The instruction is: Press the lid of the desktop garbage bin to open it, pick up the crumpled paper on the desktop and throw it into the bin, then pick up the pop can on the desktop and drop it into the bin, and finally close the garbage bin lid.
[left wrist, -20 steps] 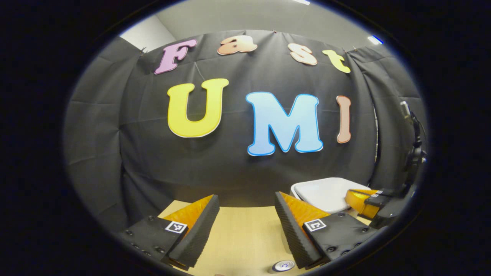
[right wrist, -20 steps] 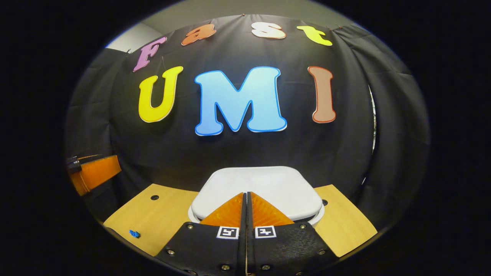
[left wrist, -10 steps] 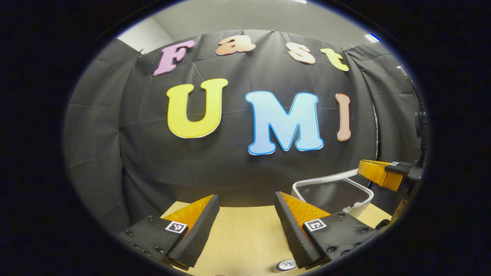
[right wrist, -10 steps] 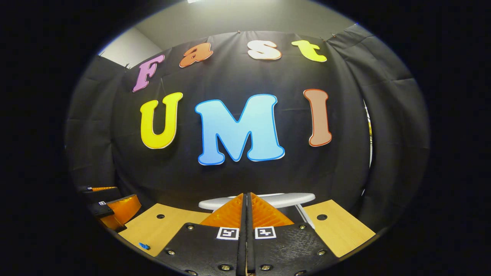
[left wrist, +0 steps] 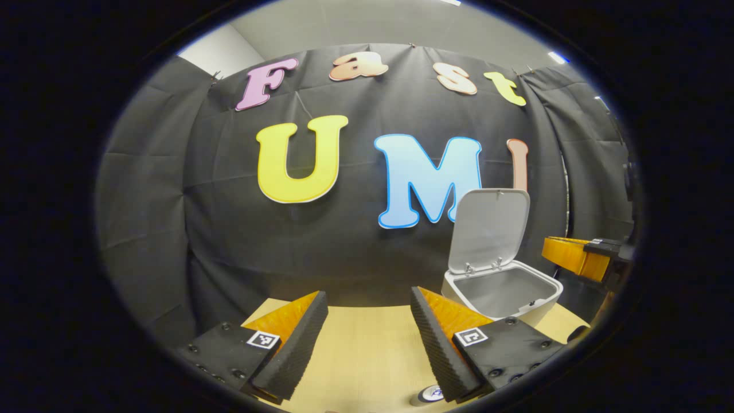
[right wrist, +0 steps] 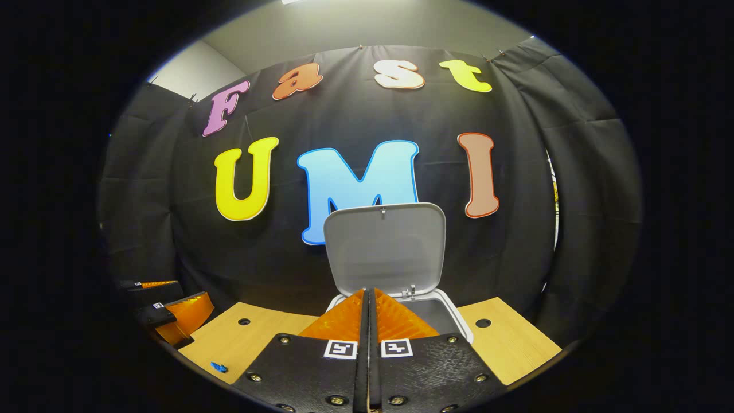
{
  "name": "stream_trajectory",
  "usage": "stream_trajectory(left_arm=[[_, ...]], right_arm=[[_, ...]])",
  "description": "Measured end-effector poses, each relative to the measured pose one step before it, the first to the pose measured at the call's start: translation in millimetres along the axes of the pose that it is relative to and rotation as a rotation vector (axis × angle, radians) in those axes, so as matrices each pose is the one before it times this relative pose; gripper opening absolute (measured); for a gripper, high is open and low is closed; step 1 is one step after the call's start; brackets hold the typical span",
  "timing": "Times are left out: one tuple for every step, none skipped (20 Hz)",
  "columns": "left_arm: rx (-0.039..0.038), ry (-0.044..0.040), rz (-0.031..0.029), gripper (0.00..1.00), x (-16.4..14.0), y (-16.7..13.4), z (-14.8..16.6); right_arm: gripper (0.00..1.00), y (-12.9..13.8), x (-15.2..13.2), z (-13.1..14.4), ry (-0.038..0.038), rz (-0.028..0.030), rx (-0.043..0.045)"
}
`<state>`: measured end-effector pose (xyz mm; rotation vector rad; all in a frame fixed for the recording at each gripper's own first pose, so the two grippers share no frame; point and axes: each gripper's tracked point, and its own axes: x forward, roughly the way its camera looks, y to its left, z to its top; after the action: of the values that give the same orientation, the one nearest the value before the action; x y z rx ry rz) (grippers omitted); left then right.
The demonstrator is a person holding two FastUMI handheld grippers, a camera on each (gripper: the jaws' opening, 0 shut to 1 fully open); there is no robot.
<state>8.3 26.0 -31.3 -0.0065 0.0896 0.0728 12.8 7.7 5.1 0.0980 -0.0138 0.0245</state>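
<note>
bin (right wrist: 456, 324) lid (right wrist: 385, 246) up; can (left wrist: 427, 394) light, dentable, we'd grip mid-body; left claw (left wrist: 367, 327) released, right claw (right wrist: 369, 312) clenched empty.

No readable words or numbers stand on anything. Each finger of the left gripper (left wrist: 367, 338) carries a small square black-and-white coded marker, at about 7 and 5 o'clock in the left gripper view; the right gripper (right wrist: 368, 321) carries two such markers side by side at 6 o'clock.
</note>
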Motion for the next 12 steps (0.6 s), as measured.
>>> stream_trajectory(left_arm=[[-0.00128, 0.00168, 0.00382, 0.95, -1.5, 2.51, -1.92], [-0.00174, 0.0041, 0.00459, 0.95, -1.87, 4.88, -2.97], [-0.00275, 0.00428, 0.00621, 0.95, -0.59, 7.36, -5.19], [-0.00402, 0.00119, 0.00564, 0.95, 2.51, 4.56, -0.32], [-0.00259, -0.00153, 0.00697, 0.95, 1.59, 5.61, -0.15], [0.00052, -0.00079, 0.00811, 0.95, 1.21, 5.69, -1.57], [0.00365, 0.00102, 0.00863, 0.95, 2.05, 6.27, -2.05], [0.00538, 0.00576, 0.01635, 0.95, 0.95, 8.79, -3.97], [-0.00106, 0.00573, 0.0114, 0.95, 1.0, 8.58, -3.93], [-0.00426, 0.00211, 0.00966, 0.95, -0.71, 6.81, -2.83], [-0.00091, 0.00324, 0.01254, 0.95, 0.23, 8.06, -1.85], [-0.00207, 0.00189, 0.00968, 0.95, 1.33, 8.56, -2.24]], right_arm=[[0.01, 1.18, -0.63, -0.09, 0.00282, 0.00282, -0.00123], [0.01, 1.79, 1.33, -1.67, 0.00352, 0.00361, 0.00014], [0.01, 0.55, -0.75, 0.51, 0.00229, 0.00219, -0.00014], [0.01, 0.65, -0.86, -1.76, 0.00296, 0.00235, -0.0002], [0.01, 1.33, 0.29, 0.31, 0.00256, 0.00164, -0.00106], [0.01, 0.64, 0.2, -0.87, 0.00215, 0.00158, -0.00189], [0.01, 0.67, -0.1, -0.52, 0.00278, 0.00274, -0.00188], [0.01, 1.3, 0.05, -0.75, 0.00279, 0.00193, -0.00224], [0.01, 0.73, 0.32, -0.44, 0.0035, 0.00344, -0.00135], [0.01, 1.18, -0.86, -1.86, 0.00352, 0.00257, -0.00144], [0.01, 0.69, 0.41, -0.47, 0.0038, 0.00196, -0.00128], [0.01, 1.16, 0.36, -0.89, 0.00338, 0.00249, -0.00047]])
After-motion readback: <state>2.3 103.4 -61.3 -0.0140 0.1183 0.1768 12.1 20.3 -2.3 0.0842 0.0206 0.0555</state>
